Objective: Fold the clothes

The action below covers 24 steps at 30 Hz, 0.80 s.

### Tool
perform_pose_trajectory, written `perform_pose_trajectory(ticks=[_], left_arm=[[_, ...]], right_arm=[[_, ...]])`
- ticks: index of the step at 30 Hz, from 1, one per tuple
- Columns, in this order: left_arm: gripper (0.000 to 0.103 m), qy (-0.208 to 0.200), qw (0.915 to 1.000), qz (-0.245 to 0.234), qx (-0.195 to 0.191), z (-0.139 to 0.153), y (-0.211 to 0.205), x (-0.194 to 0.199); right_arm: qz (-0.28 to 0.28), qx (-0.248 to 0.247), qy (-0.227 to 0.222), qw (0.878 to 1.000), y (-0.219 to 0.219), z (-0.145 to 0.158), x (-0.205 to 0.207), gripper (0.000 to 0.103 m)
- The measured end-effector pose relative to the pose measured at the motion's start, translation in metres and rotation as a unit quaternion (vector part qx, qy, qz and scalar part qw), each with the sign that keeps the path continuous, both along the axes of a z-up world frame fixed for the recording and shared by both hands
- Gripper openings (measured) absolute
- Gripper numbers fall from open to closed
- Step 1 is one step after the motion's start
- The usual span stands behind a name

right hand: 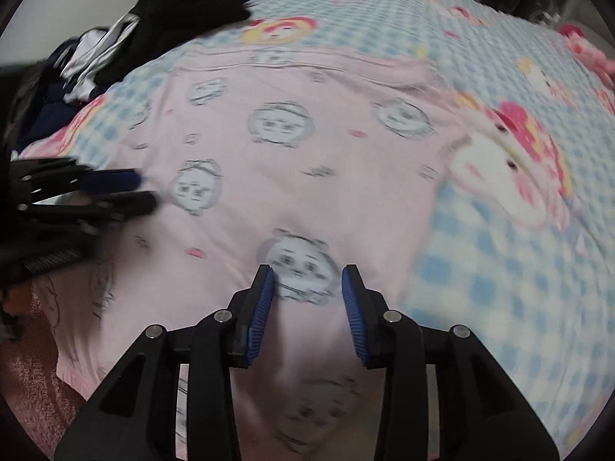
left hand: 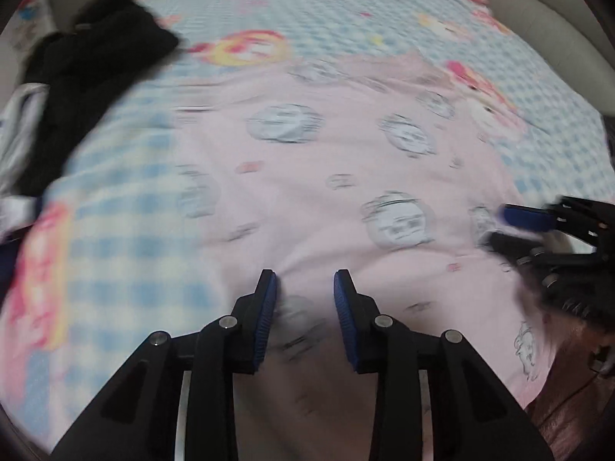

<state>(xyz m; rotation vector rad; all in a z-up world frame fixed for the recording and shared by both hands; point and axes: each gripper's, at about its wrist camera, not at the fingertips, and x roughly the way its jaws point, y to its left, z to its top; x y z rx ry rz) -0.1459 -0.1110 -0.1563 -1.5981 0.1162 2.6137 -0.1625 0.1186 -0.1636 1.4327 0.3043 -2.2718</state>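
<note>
1. Bed (left hand: 346, 7): covered by a blue-and-white checked sheet with pink cartoon prints; it carries everything else and fills both views.
2. Pink garment (left hand: 326, 176): printed with grey cartoon faces, spread nearly flat across the middle of the bed, its near hem toward the cameras and hanging over the bed's near edge. Both views are motion-blurred, so fine creases cannot be read.
3. Pile of dark clothes (left hand: 88, 61): black, navy and white items heaped at the bed's far left, apart from the pink garment.
4. Left gripper (left hand: 305, 280): jaws parted, holding nothing, poised over the near left part of the garment.
5. Right gripper (right hand: 307, 276): jaws likewise parted and unloaded, over a cartoon face near the hem on the right side; in the left wrist view it appears at the right margin (left hand: 538, 226).
6. Step in hand (judgement): the garment seems laid out and no fold is visible yet; the grippers are positioned for a first grasp.
7. Next move (judgement): each gripper must descend and pinch a single layer of cloth at matching points, then lift evenly so the fold line stays straight.
</note>
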Motion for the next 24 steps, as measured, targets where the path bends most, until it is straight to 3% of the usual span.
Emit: perform_pose_trajectory(ticks=[2, 5, 7, 9, 14, 20, 24], left_arm=[[0.034, 0.011, 0.9997, 0.018, 0.011, 0.014, -0.010, 0.004], [0.035, 0.028, 0.9950, 0.004, 0.096, 0.027, -0.007, 0.002], [0.037, 0.033, 0.9931, -0.015, 0.112, 0.022, 0.012, -0.005], [0.037, 0.022, 0.9936, -0.033, 0.106, 0.010, 0.029, -0.010], [0.037, -0.022, 0.9980, -0.036, 0.047, -0.015, 0.033, -0.007], [0.043, 0.013, 0.9963, -0.033, 0.079, 0.011, 0.025, -0.020], [0.043, -0.011, 0.9964, -0.027, 0.080, -0.005, 0.039, -0.055]], right_arm=[[-0.014, -0.004, 0.008, 1.000, 0.013, 0.011, 0.002, 0.036], [-0.027, -0.019, 0.027, 0.999, 0.018, 0.024, 0.000, 0.039], [-0.020, -0.040, 0.026, 0.999, 0.007, 0.025, -0.004, 0.039], [-0.014, -0.016, 0.023, 1.000, -0.001, 0.017, -0.001, 0.040], [0.000, 0.039, 0.018, 0.999, -0.016, -0.001, 0.008, 0.040], [-0.024, 0.030, 0.039, 0.999, 0.002, 0.023, 0.012, 0.042], [-0.035, 0.018, 0.034, 0.999, -0.012, 0.019, -0.010, 0.045]])
